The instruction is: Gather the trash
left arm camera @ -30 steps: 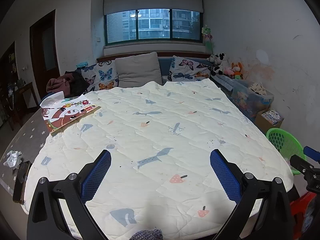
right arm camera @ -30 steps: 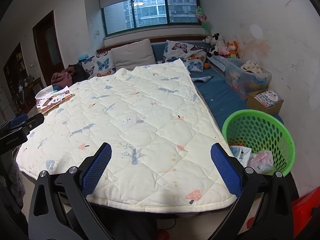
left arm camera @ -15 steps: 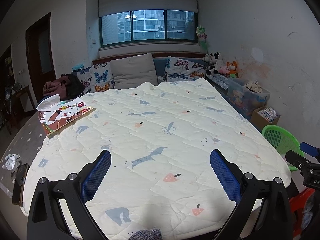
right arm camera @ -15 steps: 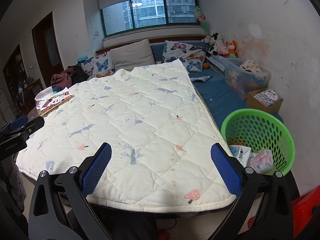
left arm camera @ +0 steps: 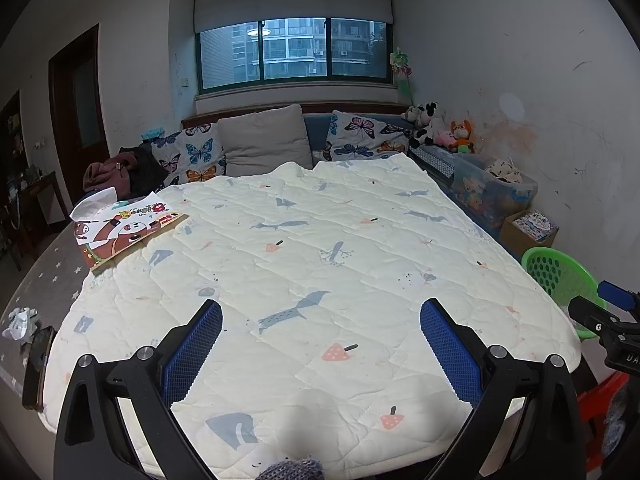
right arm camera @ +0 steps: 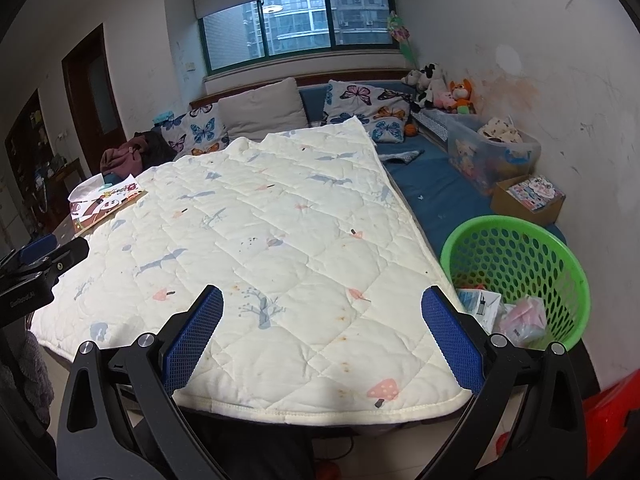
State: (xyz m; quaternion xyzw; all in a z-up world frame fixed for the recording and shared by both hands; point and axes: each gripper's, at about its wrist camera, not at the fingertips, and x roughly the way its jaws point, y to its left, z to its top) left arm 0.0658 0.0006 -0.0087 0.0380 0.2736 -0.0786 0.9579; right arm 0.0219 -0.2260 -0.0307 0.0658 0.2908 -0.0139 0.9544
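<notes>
A green plastic basket [right arm camera: 516, 256] stands on the blue mat right of the bed and holds a white carton [right arm camera: 482, 306] and a pink wrapper [right arm camera: 524, 316]; it also shows in the left wrist view [left arm camera: 560, 276]. A crumpled white tissue [left arm camera: 19, 322] lies on the grey sheet at the bed's left edge. My left gripper [left arm camera: 320, 344] is open and empty above the quilt's near edge. My right gripper [right arm camera: 322, 338] is open and empty over the quilt's near right corner, left of the basket.
A cream quilt [left arm camera: 312, 264] covers the bed. A picture book and papers [left arm camera: 124, 228] lie at its far left. A dark phone [left arm camera: 38, 360] lies near the tissue. Pillows [left arm camera: 264, 144], a clear toy bin [right arm camera: 492, 152], a cardboard box [right arm camera: 528, 196] and a red stool [right arm camera: 612, 420] surround it.
Both grippers stay open and empty. The left wrist view has shifted slightly, the bed sliding a little lower and leftward. The right view has barely moved.
</notes>
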